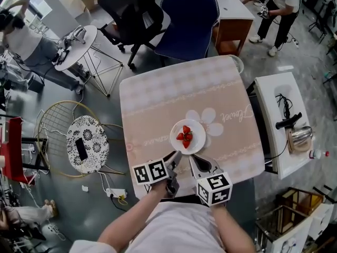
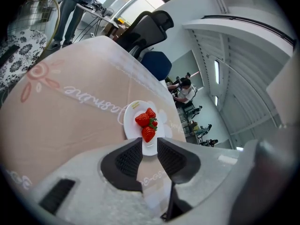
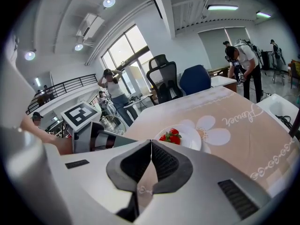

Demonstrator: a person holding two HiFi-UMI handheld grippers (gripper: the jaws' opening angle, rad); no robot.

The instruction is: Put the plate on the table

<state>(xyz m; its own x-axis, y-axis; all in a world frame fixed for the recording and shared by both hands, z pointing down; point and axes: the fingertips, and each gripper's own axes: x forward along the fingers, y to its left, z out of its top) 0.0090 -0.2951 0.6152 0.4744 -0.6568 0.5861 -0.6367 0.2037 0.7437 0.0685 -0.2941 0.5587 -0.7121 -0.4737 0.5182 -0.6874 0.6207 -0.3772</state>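
A white plate (image 1: 198, 125) with three strawberries (image 1: 185, 136) lies flat on the beige flowered tablecloth (image 1: 158, 99), near the table's front edge. My left gripper (image 1: 176, 156) sits at the plate's near rim. In the left gripper view its jaws (image 2: 149, 142) stand a little apart, and the plate's (image 2: 131, 114) near rim shows in the gap. Touch between pads and rim is not clear. My right gripper (image 1: 192, 159) is just right of it, off the plate, and its jaws (image 3: 151, 143) meet on nothing. The plate (image 3: 192, 139) lies beyond them.
A white side table (image 1: 279, 104) with a kettle (image 1: 300, 136) and a black corded tool stands right of the table. A patterned round stool (image 1: 87, 143) holding a phone is at the left. Two office chairs (image 1: 187, 15) stand behind the table. People stand further off.
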